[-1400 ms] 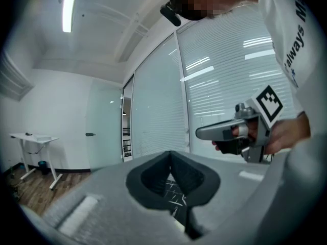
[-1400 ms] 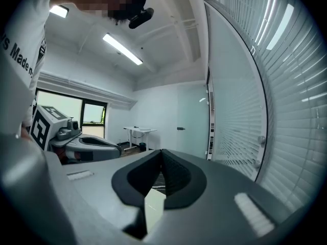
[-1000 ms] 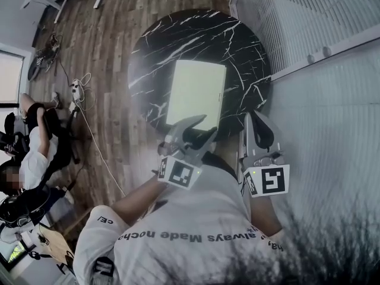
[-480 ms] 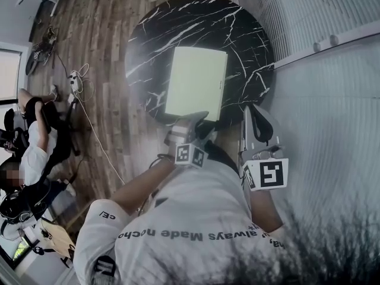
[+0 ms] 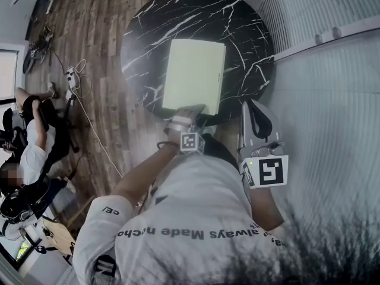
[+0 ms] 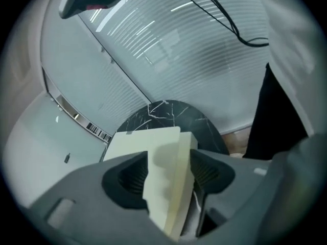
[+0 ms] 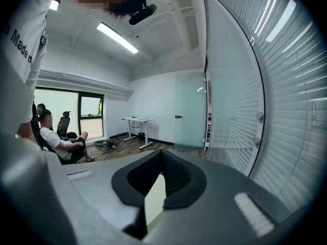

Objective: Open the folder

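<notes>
A pale yellow-green folder [image 5: 195,73] lies closed and flat on the round black marble table [image 5: 154,34]. My left gripper [image 5: 189,110] is down at the folder's near edge, pointing steeply down. In the left gripper view the folder's [image 6: 138,142] near corner sits between the jaws of the left gripper [image 6: 171,175]. Those jaws are opening and stand wide, and I see no pad pressing on it. My right gripper [image 5: 254,104] hangs beside the table's near right rim, tips together, holding nothing. The right gripper [image 7: 161,154] view shows only a sliver of the folder below its jaws.
A seated person [image 5: 24,153] and a power strip with cables [image 5: 74,76] are on the wooden floor to the left. A glass wall with blinds [image 5: 320,16] runs close along the table's right side. A white desk [image 7: 137,120] stands far back.
My left gripper has dropped from chest height to the folder's near edge, rolling as it went, and its jaws have spread. The right gripper has sunk slightly. The folder has not moved.
</notes>
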A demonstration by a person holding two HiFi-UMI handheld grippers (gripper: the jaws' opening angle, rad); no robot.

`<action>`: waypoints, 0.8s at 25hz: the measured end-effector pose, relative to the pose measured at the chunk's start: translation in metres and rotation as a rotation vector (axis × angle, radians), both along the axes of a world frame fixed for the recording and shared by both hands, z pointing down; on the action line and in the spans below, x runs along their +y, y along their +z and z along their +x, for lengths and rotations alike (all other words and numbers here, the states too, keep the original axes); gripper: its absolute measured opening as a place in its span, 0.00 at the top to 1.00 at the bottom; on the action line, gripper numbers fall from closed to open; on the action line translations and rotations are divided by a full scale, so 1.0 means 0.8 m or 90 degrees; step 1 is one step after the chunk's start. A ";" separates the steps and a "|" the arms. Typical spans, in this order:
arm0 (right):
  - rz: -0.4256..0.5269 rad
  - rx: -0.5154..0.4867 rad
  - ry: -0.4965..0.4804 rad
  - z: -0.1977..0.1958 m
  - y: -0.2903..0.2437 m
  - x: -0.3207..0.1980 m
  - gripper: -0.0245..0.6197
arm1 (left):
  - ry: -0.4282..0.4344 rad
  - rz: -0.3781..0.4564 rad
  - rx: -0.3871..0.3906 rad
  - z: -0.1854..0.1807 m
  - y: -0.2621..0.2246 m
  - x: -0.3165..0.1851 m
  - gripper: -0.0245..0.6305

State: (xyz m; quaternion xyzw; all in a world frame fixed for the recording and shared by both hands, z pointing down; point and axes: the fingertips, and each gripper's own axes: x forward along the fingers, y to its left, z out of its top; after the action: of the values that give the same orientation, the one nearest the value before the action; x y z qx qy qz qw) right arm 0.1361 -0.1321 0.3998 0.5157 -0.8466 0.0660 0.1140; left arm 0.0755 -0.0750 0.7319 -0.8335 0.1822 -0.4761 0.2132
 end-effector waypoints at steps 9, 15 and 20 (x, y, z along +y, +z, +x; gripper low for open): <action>-0.003 -0.002 0.003 0.005 0.003 0.002 0.96 | 0.022 0.055 -0.044 -0.004 0.002 -0.012 0.66; 0.001 -0.005 0.002 0.004 -0.001 -0.001 0.96 | 0.018 0.056 -0.038 -0.006 -0.006 -0.012 0.72; 0.001 -0.007 0.003 0.003 -0.006 -0.001 0.96 | 0.010 0.073 -0.032 -0.009 -0.015 -0.012 0.77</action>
State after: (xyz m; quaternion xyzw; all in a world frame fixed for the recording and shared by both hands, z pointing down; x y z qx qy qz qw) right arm 0.1381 -0.1332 0.3953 0.5178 -0.8459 0.0682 0.1085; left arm 0.0686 -0.0845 0.7199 -0.8094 0.1969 -0.4837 0.2686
